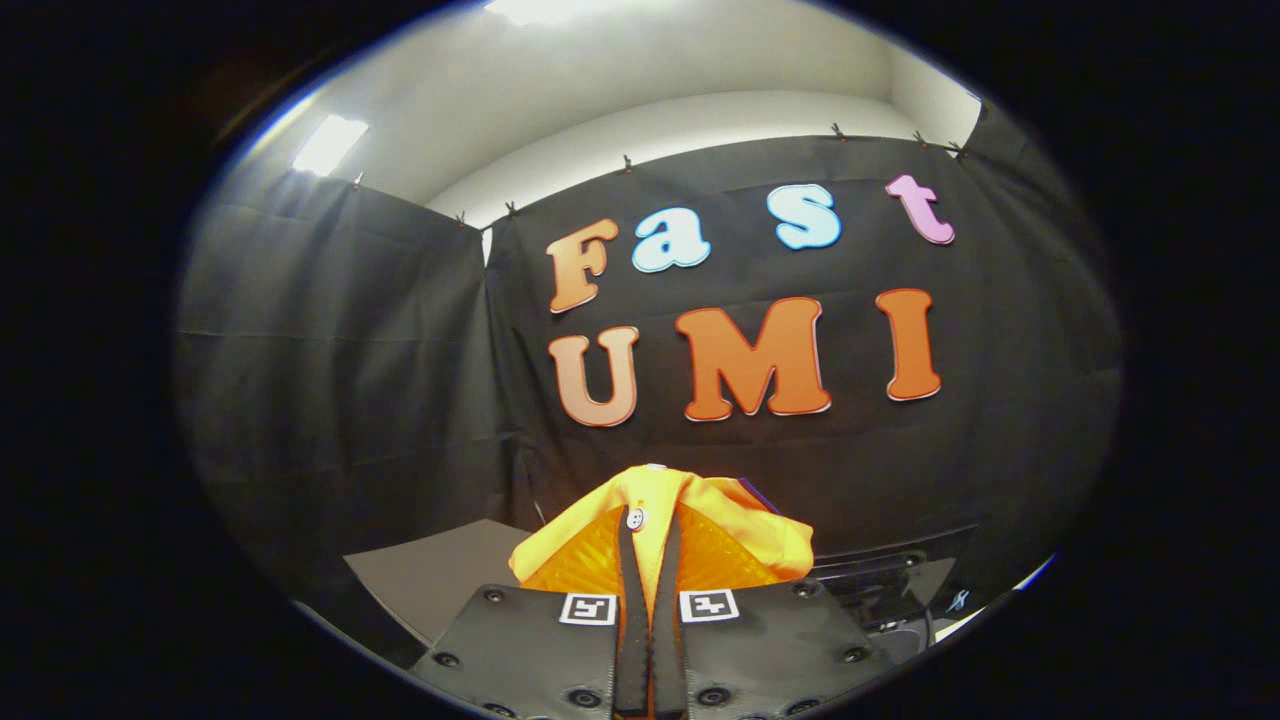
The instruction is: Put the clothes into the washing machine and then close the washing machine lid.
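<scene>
Between the two fingers of the tool (650,545), in the gripper view, a yellow-orange garment (700,530) is pinched. The black finger pads (627,560) stand almost together, with only a thin fold of the cloth running down the narrow slit between them, so the tool is clenched on the garment. The cloth bunches up over and around the fingertips and spreads to both sides; a small white button (635,518) sits on it right by the tip of the left finger. A hint of purple shows at the upper right edge of the bundle, though what it belongs to I cannot tell. Each finger base carries a square black-and-white marker (587,608), and the dark plates with screw heads lie below them.

The garment is lifted up, held against the black cloth wall (330,380) of the booth that rises beyond it. Below and to the left of the bundle lies a flat grey surface (440,580), probably a worktop or a panel; it is too partly seen to be sure. Below and to the right there is a dark machine-like shape (890,580) with glossy edges, close under the garment's right side; whether this is the washing machine I cannot say for certain. Above the cloth wall a pale wall and ceiling (640,90) show, with bright lights.
</scene>
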